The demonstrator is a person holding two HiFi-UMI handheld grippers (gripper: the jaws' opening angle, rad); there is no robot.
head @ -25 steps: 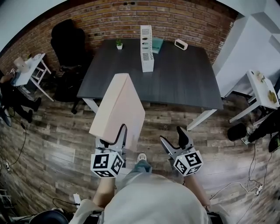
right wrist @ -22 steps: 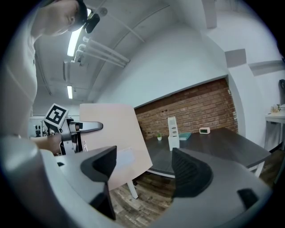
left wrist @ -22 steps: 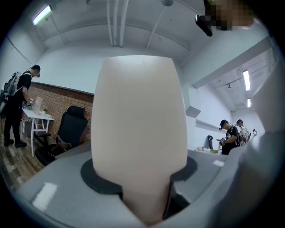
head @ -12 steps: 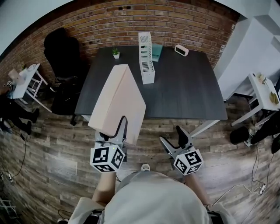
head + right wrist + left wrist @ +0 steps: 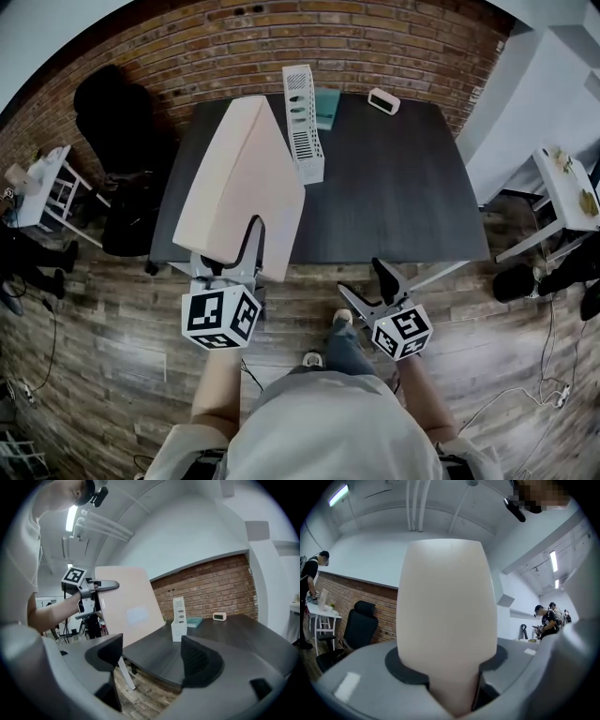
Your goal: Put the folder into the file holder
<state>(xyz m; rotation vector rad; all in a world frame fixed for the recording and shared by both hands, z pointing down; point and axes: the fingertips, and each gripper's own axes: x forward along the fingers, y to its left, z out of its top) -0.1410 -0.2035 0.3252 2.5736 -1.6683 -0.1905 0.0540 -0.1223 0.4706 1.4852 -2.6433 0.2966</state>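
"Folder (image 5: 239, 183) position is requested."

"It is clamped at its lower edge by the left claw (image 5: 232, 253). It is held raised and tilted over the near left part of the bench (image 5: 394, 187). It is not in the file holder (image 5: 302, 131)."

"File holder position is requested."

"It is set upright on the far part of the bench, beside a teal book (image 5: 327, 106)."

"Right claw (image 5: 366, 284) state is requested."

"Its jaws are held apart and nothing is gripped. It is positioned over the wooden floor (image 5: 103, 319), just off the near bench edge."
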